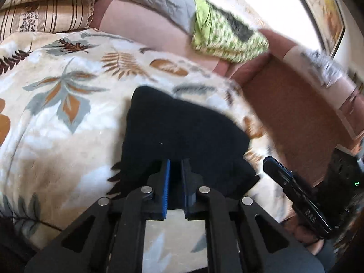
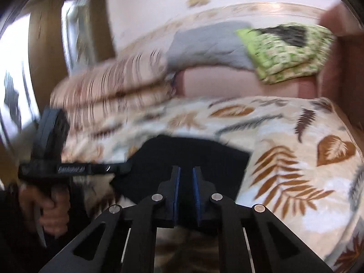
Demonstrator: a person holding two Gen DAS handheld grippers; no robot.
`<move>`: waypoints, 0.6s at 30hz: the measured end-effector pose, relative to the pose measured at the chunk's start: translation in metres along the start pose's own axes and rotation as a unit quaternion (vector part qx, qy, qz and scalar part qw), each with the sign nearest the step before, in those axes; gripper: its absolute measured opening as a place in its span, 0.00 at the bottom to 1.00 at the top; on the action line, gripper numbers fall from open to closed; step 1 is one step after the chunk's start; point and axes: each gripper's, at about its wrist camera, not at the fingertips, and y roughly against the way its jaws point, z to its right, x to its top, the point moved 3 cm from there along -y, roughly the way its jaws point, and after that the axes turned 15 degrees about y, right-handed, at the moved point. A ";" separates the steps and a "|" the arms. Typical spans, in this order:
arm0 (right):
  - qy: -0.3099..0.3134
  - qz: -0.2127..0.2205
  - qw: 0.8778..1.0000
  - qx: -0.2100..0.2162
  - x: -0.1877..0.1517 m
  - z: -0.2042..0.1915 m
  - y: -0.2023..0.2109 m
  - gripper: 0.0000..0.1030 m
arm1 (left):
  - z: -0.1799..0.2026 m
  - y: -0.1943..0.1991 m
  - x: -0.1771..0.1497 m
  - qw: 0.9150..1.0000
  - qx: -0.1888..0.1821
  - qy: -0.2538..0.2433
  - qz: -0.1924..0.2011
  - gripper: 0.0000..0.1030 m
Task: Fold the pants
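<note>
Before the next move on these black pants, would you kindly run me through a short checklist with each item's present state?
1. Pants lie in a compact dark block on the leaf-print bedspread: ok.
2. Left tool nearly shut, pads close together: ok.
3. Right tool nearly shut: ok.
4. Fabric pinched by either tool: cannot tell, dark cloth sits behind both gaps.
5. Fold edges aligned: cannot tell, pictures blurred.
6. Green patterned pillow lies apart from the pants: ok.
</note>
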 end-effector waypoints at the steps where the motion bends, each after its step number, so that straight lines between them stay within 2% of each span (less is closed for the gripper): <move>1: -0.001 -0.023 1.000 0.001 -0.004 0.000 -0.010 0.09 | -0.003 -0.008 -0.002 1.000 0.009 0.003 -0.009 0.06; 2: -0.014 -0.069 0.998 0.004 -0.016 0.004 -0.028 0.07 | -0.006 -0.014 -0.003 1.000 0.005 0.016 -0.017 0.05; 3: -0.043 -0.094 0.995 0.015 -0.030 0.011 -0.041 0.07 | -0.008 -0.015 -0.004 1.000 0.003 0.021 -0.018 0.05; 4: -0.067 -0.080 0.994 0.024 -0.031 0.016 -0.040 0.07 | -0.008 -0.013 -0.006 1.000 0.004 0.020 -0.017 0.05; 5: -0.085 -0.088 0.992 0.035 -0.030 0.020 -0.040 0.07 | -0.007 -0.012 -0.006 1.000 0.003 0.018 -0.019 0.05; 7: -0.081 -0.092 0.992 0.038 -0.027 0.019 -0.039 0.06 | -0.005 -0.004 -0.004 1.000 0.001 0.016 -0.023 0.05; 9: -0.088 -0.071 0.993 0.032 -0.019 0.021 -0.031 0.07 | 0.006 0.009 0.009 1.000 -0.019 0.007 -0.016 0.06; 11: -0.070 -0.026 0.997 0.010 -0.005 0.026 -0.017 0.12 | 0.020 0.016 0.029 0.999 -0.034 -0.018 0.002 0.13; 12: -0.052 0.000 0.999 -0.010 0.006 0.028 -0.011 0.14 | 0.028 0.017 0.042 0.999 -0.035 -0.035 0.012 0.21; 14: -0.034 0.038 0.998 -0.048 0.028 0.034 -0.009 0.14 | 0.037 0.004 0.068 0.998 -0.026 -0.055 0.013 0.23; 16: -0.045 0.029 0.996 -0.077 0.038 0.048 -0.029 0.13 | 0.034 -0.019 0.085 0.999 -0.015 -0.043 0.001 0.23; 18: -0.064 -0.009 0.994 -0.087 0.033 0.057 -0.056 0.13 | 0.024 -0.047 0.085 0.999 -0.005 -0.031 -0.021 0.23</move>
